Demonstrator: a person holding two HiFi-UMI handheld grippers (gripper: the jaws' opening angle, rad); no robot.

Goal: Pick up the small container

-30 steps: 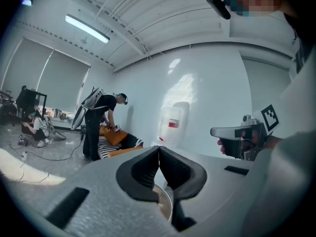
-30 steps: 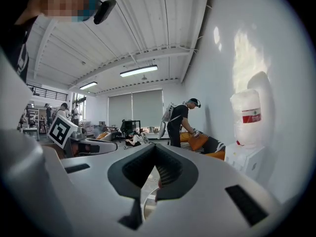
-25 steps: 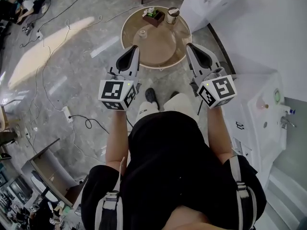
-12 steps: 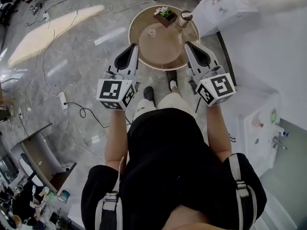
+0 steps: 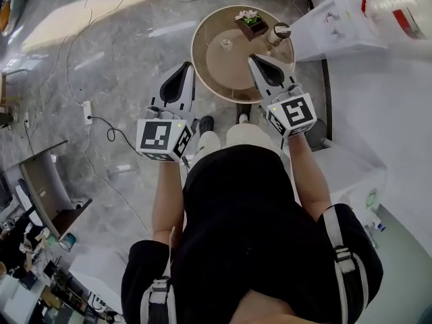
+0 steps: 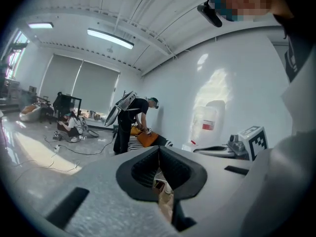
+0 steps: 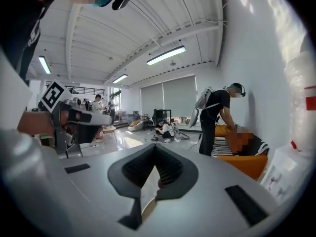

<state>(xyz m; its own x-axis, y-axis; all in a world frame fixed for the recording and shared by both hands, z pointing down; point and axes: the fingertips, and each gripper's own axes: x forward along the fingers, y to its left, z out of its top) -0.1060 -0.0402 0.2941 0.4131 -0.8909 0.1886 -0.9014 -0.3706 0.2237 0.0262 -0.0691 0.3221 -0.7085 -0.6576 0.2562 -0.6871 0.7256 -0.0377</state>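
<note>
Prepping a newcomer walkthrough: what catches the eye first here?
The left tool and right tool, both shut and empty, point at a round brown table ahead of the person. On its far edge sit a planter box and a dark-lidded jar; a small container stands nearer the middle.

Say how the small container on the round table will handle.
The small container looks tiny beside the planter, so probably light. It stands alone on the smooth round table, so a nudge may slide it. Material: too small to tell.

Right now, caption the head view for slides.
Left gripper and right gripper, both shut, near round table with small container.
</note>
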